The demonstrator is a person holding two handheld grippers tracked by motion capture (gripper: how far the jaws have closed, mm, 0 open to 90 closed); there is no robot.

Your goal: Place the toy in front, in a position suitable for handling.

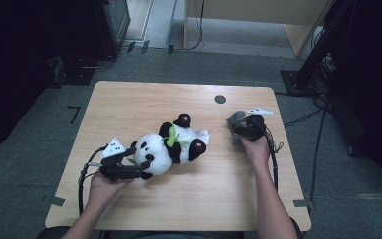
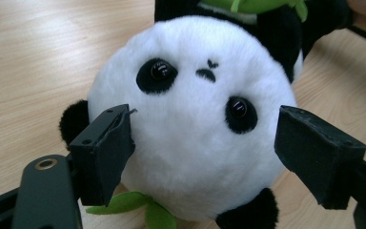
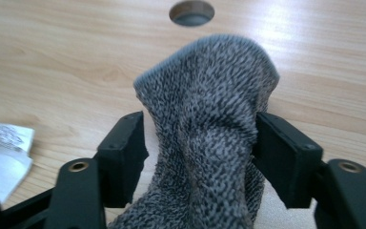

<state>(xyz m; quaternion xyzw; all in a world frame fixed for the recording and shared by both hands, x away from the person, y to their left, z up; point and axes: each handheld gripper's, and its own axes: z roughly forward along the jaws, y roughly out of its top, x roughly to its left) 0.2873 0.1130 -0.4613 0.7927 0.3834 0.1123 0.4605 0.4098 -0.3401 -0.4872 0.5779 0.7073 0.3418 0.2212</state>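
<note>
Grey carpet surrounds a pale wooden table [image 1: 129, 104]. At the middle of the high view lies a plush panda [image 1: 171, 145], soft and light, its round head bound to squash under pressure; the head is the obvious place to hold it. Lower left, the left gripper [image 2: 202, 148] stands wide open around that head, the pads not clearly pressing. Right of centre, the right gripper [image 3: 200, 152] pinches a limp grey knitted cloth [image 3: 209, 138], bunched between its jaws.
</note>
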